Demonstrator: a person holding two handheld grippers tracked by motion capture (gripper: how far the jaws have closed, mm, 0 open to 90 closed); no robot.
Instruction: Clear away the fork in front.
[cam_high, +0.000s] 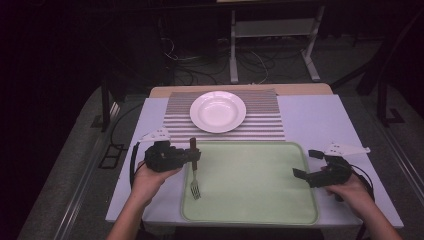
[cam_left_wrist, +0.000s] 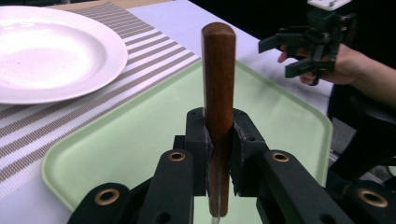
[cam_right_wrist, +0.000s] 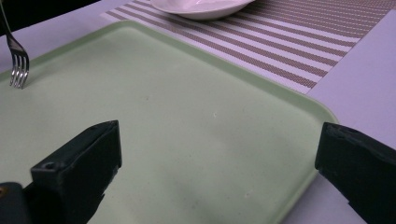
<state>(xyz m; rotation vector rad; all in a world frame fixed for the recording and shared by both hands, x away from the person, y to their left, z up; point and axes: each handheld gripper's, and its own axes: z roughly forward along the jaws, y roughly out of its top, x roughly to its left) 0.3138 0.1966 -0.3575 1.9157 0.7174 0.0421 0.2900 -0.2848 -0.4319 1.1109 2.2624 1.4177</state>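
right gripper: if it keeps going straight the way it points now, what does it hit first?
Probably the green tray: the open right gripper points low across its bare surface. If it clears that, the fork held by the left gripper lies further along. Depth is unclear.

White plate (cam_high: 218, 111) on striped placemat (cam_high: 262, 125), beyond the green tray (cam_high: 260, 200).

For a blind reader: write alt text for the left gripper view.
The left gripper clamps the brown wooden handle of a fork upright between its black jaws, above a pale green tray. A white plate sits on a striped placemat at upper left; the right gripper, open, is at upper right.
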